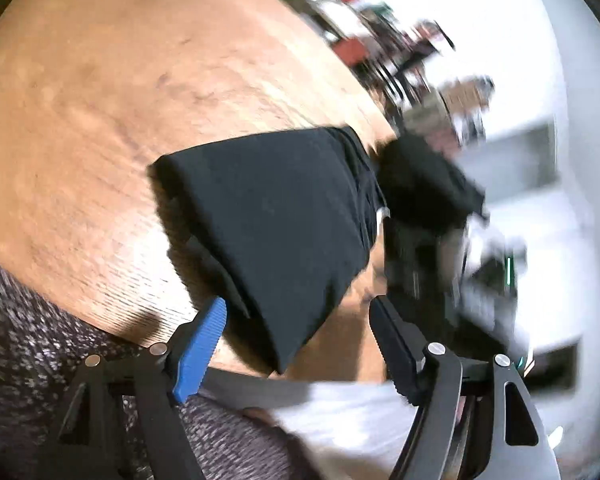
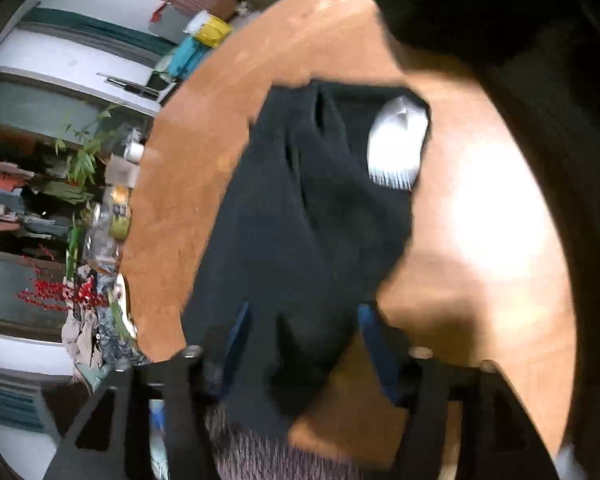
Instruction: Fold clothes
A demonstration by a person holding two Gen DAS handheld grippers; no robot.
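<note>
Two wrist views of a black garment (image 1: 284, 216) on a wooden table (image 1: 100, 120).

Left view: the left gripper (image 1: 296, 336) has its fingers spread apart, a blue pad (image 1: 200, 352) on one side and a black pad on the other; nothing is clamped. The folded garment lies flat on the table just ahead, its near corner reaching between the fingertips, though contact cannot be judged. To the right, a dark blurred device, probably the other gripper, is hard to make out, as is the room behind.
Right view: the right gripper (image 2: 304, 320) also has its fingers apart, and the garment (image 2: 300, 220) bunches between them and runs forward across the table (image 2: 480, 220). A white label (image 2: 396, 148) shows at its far end. Motion blur softens the fingers; a dark shape cuts off the upper right corner.
</note>
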